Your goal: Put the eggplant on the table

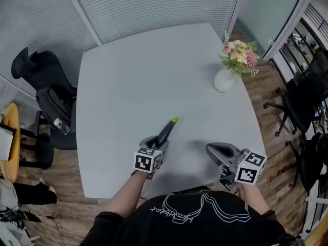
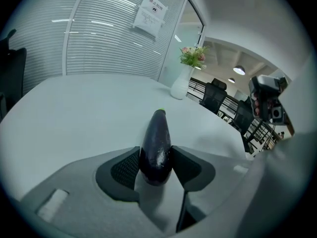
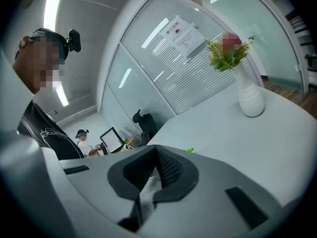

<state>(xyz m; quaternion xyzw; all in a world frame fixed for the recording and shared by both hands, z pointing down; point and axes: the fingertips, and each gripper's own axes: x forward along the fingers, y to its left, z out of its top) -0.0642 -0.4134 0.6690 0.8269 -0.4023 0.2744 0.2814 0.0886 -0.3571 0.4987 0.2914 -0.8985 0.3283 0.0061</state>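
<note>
A dark purple eggplant [image 1: 166, 131] with a green tip points up and to the right over the near part of the grey table [image 1: 128, 81]. My left gripper [image 1: 158, 142] is shut on its thick end. In the left gripper view both pads press the eggplant [image 2: 157, 144] from either side, and my left gripper [image 2: 156, 166] angles down toward the table top [image 2: 74, 113]. Whether the eggplant touches the table I cannot tell. My right gripper [image 1: 217, 151] hovers at the table's near right edge, shut with nothing in it [image 3: 154, 171]. The eggplant's green tip [image 3: 189, 149] shows just past it.
A white vase of flowers [image 1: 224, 79] stands near the table's right edge, also seen as the vase [image 2: 180, 85] and the vase [image 3: 250, 99]. A black office chair [image 1: 50, 102] sits at the left and more chairs [image 1: 301, 102] at the right. The table's near edge lies just below both grippers.
</note>
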